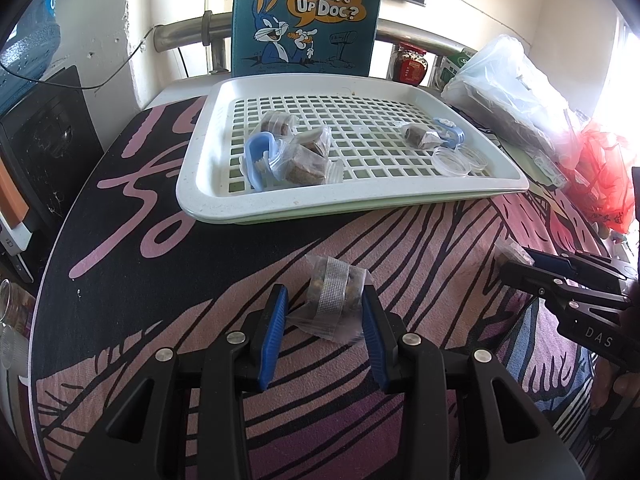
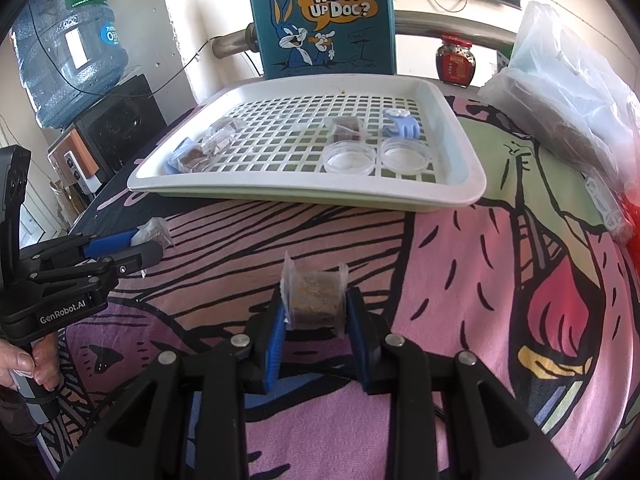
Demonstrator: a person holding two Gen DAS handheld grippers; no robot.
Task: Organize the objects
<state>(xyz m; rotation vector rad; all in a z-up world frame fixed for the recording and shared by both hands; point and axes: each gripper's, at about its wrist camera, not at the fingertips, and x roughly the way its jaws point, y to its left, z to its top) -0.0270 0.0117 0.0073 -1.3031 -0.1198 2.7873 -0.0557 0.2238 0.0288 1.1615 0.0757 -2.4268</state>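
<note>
My left gripper (image 1: 325,300) is closed around a clear-wrapped brown snack cube (image 1: 331,294), its pads touching the wrapper, low over the mat; it also shows in the right wrist view (image 2: 132,246). My right gripper (image 2: 316,306) is shut on another wrapped brown snack cube (image 2: 316,300) above the mat; it shows at the right edge of the left wrist view (image 1: 516,260). The white slotted tray (image 1: 192,184) (image 2: 460,192) beyond holds several wrapped cubes (image 1: 308,156), two blue clips (image 1: 258,156) (image 2: 400,126) and two clear round dishes (image 2: 350,156).
A patterned pink and black mat (image 1: 400,248) covers the table. A blue cartoon bag (image 2: 324,20) stands behind the tray. A red-lidded jar (image 2: 456,60), plastic bags (image 2: 572,80) on the right, a water bottle (image 2: 68,48) at left.
</note>
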